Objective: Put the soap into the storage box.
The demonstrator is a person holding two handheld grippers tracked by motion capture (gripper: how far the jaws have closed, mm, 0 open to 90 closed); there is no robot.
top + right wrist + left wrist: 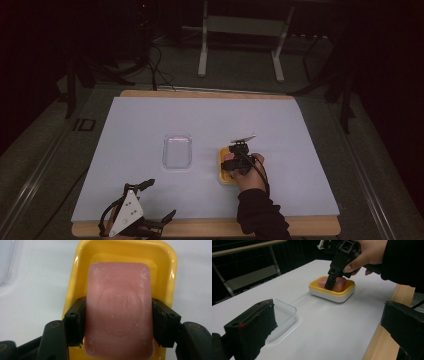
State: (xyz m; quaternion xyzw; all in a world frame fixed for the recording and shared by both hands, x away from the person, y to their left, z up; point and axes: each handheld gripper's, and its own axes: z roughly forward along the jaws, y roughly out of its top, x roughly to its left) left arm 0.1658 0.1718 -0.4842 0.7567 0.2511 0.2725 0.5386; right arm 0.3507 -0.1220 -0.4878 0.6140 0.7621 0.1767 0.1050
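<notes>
Soap [119, 310], a pink bar lying in the yellow dish [72, 277], is being pinched across its sides by the right gripper [119, 322]. A straight lift is probably being called for next. The left gripper [150, 200] is being held spread at the table edge [300, 227].

high: above, looking forward-down | left: low, across table | right: close, straight down | shared: yellow dish [226, 172]

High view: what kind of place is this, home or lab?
Probably a lab or data-collection room, not a home. A wooden table covered by a plain white sheet, cables trailing over the dark floor, and a grey metal equipment stand behind it point that way.
</notes>
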